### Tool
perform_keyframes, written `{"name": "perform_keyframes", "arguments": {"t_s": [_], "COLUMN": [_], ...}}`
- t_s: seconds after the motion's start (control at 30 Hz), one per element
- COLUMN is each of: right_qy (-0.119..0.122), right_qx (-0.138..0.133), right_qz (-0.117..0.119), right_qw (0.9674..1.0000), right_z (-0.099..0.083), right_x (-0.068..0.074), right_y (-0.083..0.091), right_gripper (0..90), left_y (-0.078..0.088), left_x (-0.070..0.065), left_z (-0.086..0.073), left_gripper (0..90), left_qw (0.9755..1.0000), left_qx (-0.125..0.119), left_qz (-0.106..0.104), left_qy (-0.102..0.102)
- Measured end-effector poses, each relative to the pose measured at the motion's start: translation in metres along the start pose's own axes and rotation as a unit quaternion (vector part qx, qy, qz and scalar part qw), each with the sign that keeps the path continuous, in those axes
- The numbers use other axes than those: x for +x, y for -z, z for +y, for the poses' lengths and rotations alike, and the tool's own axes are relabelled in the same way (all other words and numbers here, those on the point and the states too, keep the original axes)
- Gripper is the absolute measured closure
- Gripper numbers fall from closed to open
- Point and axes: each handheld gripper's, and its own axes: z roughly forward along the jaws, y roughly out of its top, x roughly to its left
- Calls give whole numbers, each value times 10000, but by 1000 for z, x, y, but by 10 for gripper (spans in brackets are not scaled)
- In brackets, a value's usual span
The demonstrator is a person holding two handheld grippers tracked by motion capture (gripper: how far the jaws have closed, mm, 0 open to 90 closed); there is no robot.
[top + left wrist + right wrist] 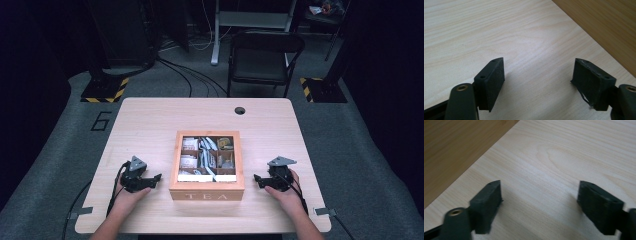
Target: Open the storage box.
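Two handheld grippers flank a wooden tea box [206, 191] on a pale wooden table [150, 117], seen from the high view. At about nine o'clock of the box, just beside its left wall, the left gripper [156, 179] rests low over the tabletop with its jaws apart and nothing between them; its own view shows both black pads [496, 75] over bare wood grain, with the box's darker side at two o'clock. At about three o'clock of the box, the right gripper [257, 180] sits likewise, jaws parted and empty, the box's side showing at ten o'clock in its own view. The box stands near the table's front edge, lettered "TEA" on its front, its compartments holding tea packets [189, 161]. A black folding chair [264, 57] stands beyond the table at twelve o'clock.
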Motion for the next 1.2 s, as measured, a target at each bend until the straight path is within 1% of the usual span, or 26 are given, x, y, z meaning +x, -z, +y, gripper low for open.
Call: {"name": "perform_keyframes", "arguments": {"t_s": [0.03,0.07,0.1,0.17,0.2,0.23,0.3,0.33,0.37,0.43,0.47,0.5,0.57,0.63,0.67,0.73,0.77,0.8,0.87,0.9,0.97,1.0,1.03,1.07,1.13,1.2], "right_qy": [-21,-34,5,-45,-45,-63,-98,-57,-114,-138,-154,-128,-104,-135,-135,-95,-82,-64,-80,-26,7,66,82,85,84,147], "right_qx": [21,5,29,88,88,117,122,115,98,26,24,10,-16,-70,-70,-138,-160,-190,-193,-220,-243,-246,-276,-279,-288,-313], "right_qz": [28,2,-1,45,45,92,110,96,115,164,149,169,192,192,192,239,235,241,265,241,265,296,313,347,371,387], "right_qw": [10000,10000,10000,9999,9999,9999,9998,9999,9998,9998,9998,9998,9998,9997,9997,9996,9996,9995,9994,9995,9994,9992,9991,9990,9989,9987], "right_z": [0,1,1,2,2,2,3,3,3,4,5,5,6,8,8,9,9,10,11,12,13,13,14,15,16,17], "right_x": [0,1,0,1,1,2,3,2,3,3,4,3,4,5,5,6,6,7,9,12,13,13,14,16,18,19], "right_y": [1,1,3,5,5,6,7,8,10,13,14,16,18,23,23,26,28,30,33,36,37,39,41,43,44,46], "right_gripper": [252,301,336,405,405,411,410,409,409,409,411,412,413,413,413,413,413,414,417,419,419,420,420,421,423,426], "left_y": [0,1,2,5,5,7,9,11,13,16,17,18,22,26,26,29,31,32,34,37,38,39,41,43,45,48], "left_x": [0,0,0,0,0,0,0,0,0,-1,-1,-1,-1,-2,-2,-3,-3,-4,-4,-5,-7,-8,-9,-12,-14,-17], "left_z": [0,1,1,2,2,3,3,4,4,5,5,6,6,8,8,9,10,10,11,12,13,13,14,16,18,21], "left_gripper": [271,284,294,334,338,341,340,342,342,343,347,351,352,352,352,352,352,358,375,376,376,384,387,393,393,392], "left_qw": [10000,10000,10000,9999,9999,9998,9998,9998,9997,9998,9997,9997,9995,9991,9991,9991,9992,9991,9991,9991,9989,9989,9988,9987,9987,9984], "left_qx": [-10,28,46,103,103,71,22,23,19,-12,-16,-12,-26,-58,-58,-106,-87,-102,-119,-61,-43,-72,-54,-102,-93,-140], "left_qz": [14,-22,-28,-63,-63,-96,-88,-114,-127,-138,-137,-165,-224,-328,-328,-307,-325,-313,-303,-327,-353,-356,-387,-403,-434,-486], "left_qy": [23,33,44,101,101,164,175,168,184,174,184,180,242,279,279,256,230,271,261,275,313,308,308,296,265,261]}}
